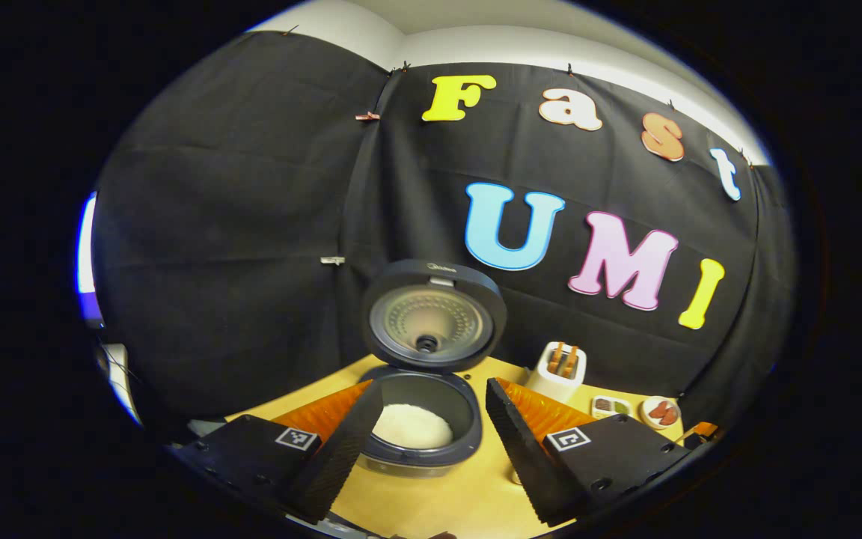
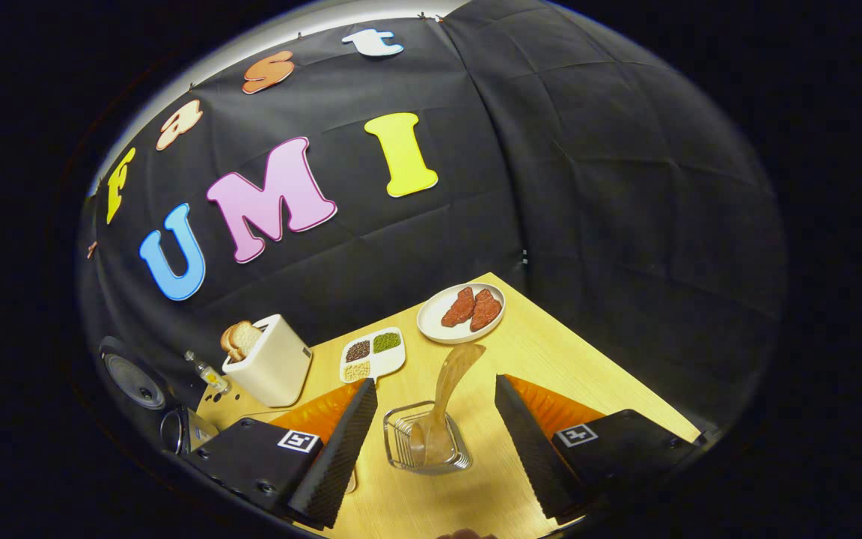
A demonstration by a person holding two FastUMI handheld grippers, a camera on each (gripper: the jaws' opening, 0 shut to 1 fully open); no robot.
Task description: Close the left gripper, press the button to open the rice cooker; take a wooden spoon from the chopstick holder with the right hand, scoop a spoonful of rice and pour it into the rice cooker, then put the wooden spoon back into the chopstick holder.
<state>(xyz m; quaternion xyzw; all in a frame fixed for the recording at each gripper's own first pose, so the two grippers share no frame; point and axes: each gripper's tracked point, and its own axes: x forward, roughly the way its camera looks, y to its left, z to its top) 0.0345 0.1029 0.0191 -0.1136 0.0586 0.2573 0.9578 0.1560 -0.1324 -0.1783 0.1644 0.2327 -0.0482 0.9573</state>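
Left gripper view looks along the left claw (image 1: pixel 425 438), whose two fingers stand wide apart with nothing between them, toward the rice cooker (image 1: pixel 423 419) standing on the pale wooden surface (image 1: pixel 431 501). The cooker is dark grey and round; its lid (image 1: pixel 433 314) is swung fully up and back, showing a silvery inner plate with rings of small holes and a dark vent at the middle. A small logo sits at the top edge of the lid, too small to read. Inside the pot lies a mound of white rice (image 1: pixel 411 425).

To the cooker's right stand a cream toaster (image 1: pixel 558 370) with bread slices in it, a small divided dish (image 1: pixel 610 406) and a white plate (image 1: pixel 660 412).

Right gripper view shows the right claw (image 2: pixel 435 434) also spread wide and holding nothing. Between its fingers, farther off on the surface, stands the chopstick holder (image 2: pixel 427 449), a clear ribbed square cup. The wooden spoon (image 2: pixel 446 397) stands in it bowl-down, its light-brown handle leaning up toward the plate, which carries two reddish pieces. The divided dish holds dark, green and pale grains. Square black-and-white markers sit on both claws' bodies.
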